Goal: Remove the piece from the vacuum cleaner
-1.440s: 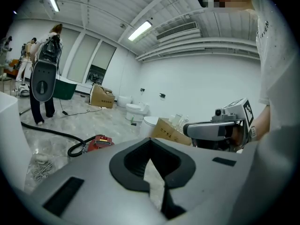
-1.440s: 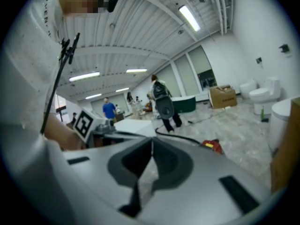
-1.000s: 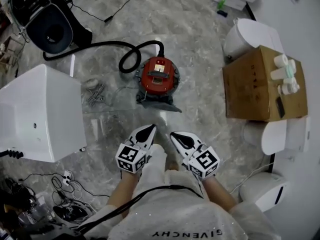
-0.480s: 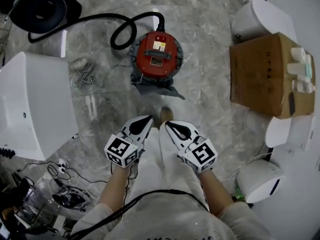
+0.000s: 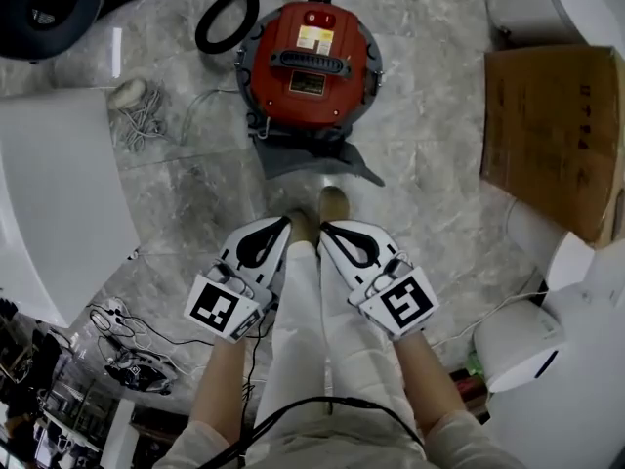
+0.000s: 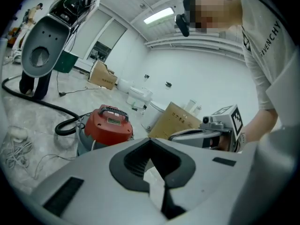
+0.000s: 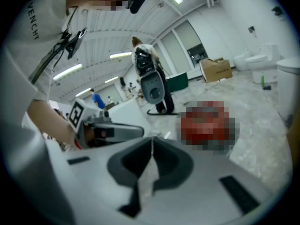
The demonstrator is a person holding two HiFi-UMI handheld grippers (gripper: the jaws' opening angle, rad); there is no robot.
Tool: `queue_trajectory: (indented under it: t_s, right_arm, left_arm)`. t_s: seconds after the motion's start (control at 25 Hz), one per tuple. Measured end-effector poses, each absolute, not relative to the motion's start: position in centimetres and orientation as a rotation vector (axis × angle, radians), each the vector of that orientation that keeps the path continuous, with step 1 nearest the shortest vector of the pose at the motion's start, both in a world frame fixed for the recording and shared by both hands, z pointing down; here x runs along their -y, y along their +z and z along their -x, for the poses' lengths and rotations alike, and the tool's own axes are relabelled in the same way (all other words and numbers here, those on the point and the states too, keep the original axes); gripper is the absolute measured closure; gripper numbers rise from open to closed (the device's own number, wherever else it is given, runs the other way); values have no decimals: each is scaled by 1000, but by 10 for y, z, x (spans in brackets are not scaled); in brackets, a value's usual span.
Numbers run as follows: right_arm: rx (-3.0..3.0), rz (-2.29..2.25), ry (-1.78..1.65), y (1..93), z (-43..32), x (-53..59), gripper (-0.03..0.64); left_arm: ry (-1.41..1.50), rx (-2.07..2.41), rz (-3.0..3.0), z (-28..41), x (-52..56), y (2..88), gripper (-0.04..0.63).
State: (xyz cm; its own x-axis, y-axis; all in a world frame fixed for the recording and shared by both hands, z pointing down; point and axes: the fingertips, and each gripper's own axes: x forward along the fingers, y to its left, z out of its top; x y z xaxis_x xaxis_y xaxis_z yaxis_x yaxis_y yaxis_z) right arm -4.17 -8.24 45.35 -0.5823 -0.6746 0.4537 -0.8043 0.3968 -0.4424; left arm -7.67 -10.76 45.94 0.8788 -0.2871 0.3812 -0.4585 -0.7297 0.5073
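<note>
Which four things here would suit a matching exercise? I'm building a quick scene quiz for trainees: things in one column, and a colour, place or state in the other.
Things:
1. vacuum cleaner
2. hose
3. cardboard box
4. left gripper

Descriptions:
A. black, looped on the floor
B. shut, nothing between the jaws
C. red top, ahead of the feet
D. brown, at the head view's right edge

Pairs: 1-C, 2-A, 3-D, 4-B

White left tongs (image 5: 284, 223) and right tongs (image 5: 325, 229) bear black-patterned marker cubes (image 5: 217, 306); white lettered T-shirt (image 6: 265, 36).
</note>
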Motion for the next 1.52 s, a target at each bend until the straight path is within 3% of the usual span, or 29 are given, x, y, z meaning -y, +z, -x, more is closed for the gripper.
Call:
queue_trajectory:
  t_s: [0.32, 0.44, 0.56, 0.76, 0.88, 0.96, 1.04, 1.16, 1.44, 1.48, 1.52]
  right_arm:
    - [2486, -1263, 953, 498, 31, 94, 600]
    - [2446, -1139, 840, 517, 25, 89, 598]
    - [2360, -1042, 684, 541, 13, 87, 585]
    - [2231, -1063, 643, 571, -15, 98, 467]
    - [2163, -1013, 643, 596, -24, 100, 366]
    - [2149, -984, 710, 613, -25, 101, 225]
    - [2149, -942, 761, 626, -23, 100, 183]
    - [2107, -864, 676, 639, -24, 97, 184]
    - [2045, -764, 484, 657, -22, 95, 192]
    - [2053, -782, 474, 655, -21, 97, 226]
    - [2056, -800, 457, 652, -22, 100, 364]
  left_arm:
    - [476, 533, -2517, 46, 116, 503, 578]
    - [650, 508, -2643, 38, 110, 517, 570]
    - [858, 497, -2780, 30, 114, 526, 449]
    - [1205, 465, -2924, 32, 131, 551, 341]
    - [1473, 300, -2978, 33, 138, 574, 317]
    - [1629, 183, -2990, 33, 139, 589, 304]
    - [1703, 134, -2965, 33, 140, 601, 278]
    - [1736, 162, -2888, 38, 142, 614, 226]
    - [1912, 46, -2784, 44, 131, 646, 225]
    - [1921, 43, -2780, 44, 131, 648, 227]
    - [1924, 57, -2786, 45, 133, 647, 233]
